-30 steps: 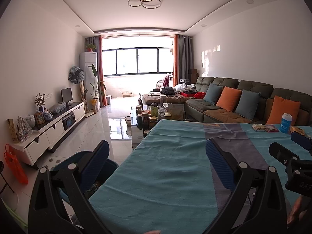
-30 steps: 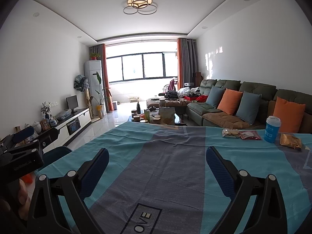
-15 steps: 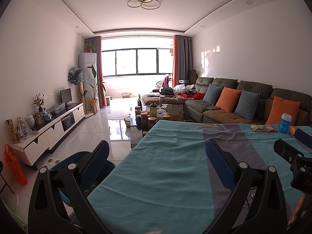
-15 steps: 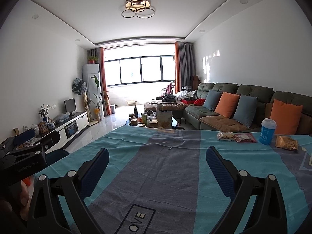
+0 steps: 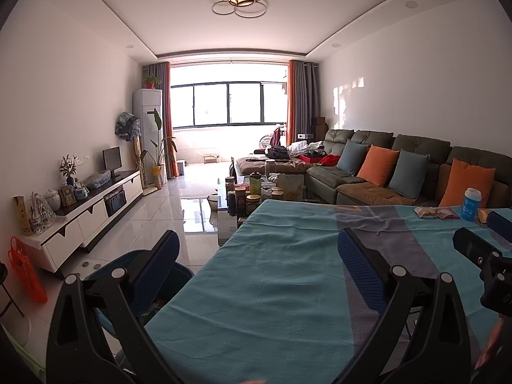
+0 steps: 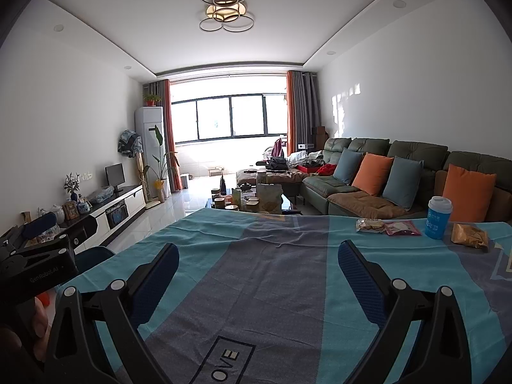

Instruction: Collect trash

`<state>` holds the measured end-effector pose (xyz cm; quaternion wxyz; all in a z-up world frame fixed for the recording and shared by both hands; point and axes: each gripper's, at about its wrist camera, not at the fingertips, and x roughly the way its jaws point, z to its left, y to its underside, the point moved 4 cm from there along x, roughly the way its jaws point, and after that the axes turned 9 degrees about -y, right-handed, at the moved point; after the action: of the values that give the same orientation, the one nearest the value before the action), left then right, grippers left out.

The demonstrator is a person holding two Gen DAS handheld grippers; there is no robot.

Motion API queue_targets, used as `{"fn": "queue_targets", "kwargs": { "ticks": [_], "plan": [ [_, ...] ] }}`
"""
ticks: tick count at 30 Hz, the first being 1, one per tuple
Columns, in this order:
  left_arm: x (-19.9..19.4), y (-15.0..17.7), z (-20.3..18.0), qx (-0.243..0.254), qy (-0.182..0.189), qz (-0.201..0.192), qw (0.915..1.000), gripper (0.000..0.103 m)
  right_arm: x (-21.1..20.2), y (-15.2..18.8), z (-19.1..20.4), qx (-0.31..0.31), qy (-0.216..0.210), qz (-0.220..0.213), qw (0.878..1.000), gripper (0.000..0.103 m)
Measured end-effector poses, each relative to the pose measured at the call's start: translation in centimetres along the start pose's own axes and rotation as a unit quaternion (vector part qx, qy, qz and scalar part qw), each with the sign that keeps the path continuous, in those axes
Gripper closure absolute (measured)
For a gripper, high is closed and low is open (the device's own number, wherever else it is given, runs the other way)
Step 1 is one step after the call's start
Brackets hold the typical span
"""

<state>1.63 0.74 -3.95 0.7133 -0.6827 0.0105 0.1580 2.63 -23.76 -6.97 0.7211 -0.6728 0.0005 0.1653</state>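
On the teal and grey tablecloth (image 6: 275,268), at the far right, lie a clear snack wrapper (image 6: 369,225), a red wrapper (image 6: 401,228) and a golden crumpled bag (image 6: 468,235), beside a blue paper cup (image 6: 438,217). The cup (image 5: 471,204) and wrappers (image 5: 433,213) also show in the left wrist view. My right gripper (image 6: 257,272) is open and empty, well short of them. My left gripper (image 5: 257,267) is open and empty over the table's left edge. A blue bin (image 5: 140,275) stands on the floor below the left gripper.
A coffee table (image 6: 252,200) crowded with jars stands beyond the table. A sofa with orange and blue cushions (image 6: 374,172) runs along the right wall. A white TV cabinet (image 5: 92,211) lines the left wall. An orange bag (image 5: 25,268) hangs at the left.
Both grippers have lowered and tilted slightly, so the table and trash sit a little lower and closer in view. Jaws stay open.
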Motion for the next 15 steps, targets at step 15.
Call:
{"fn": "queue_targets", "kwargs": {
  "ticks": [15],
  "plan": [
    [-0.40, 0.09, 0.11, 0.001, -0.004, -0.011, 0.9999, 0.006, -0.25, 0.06, -0.21, 0.000, 0.007, -0.008, 1.000, 0.007]
  ]
}}
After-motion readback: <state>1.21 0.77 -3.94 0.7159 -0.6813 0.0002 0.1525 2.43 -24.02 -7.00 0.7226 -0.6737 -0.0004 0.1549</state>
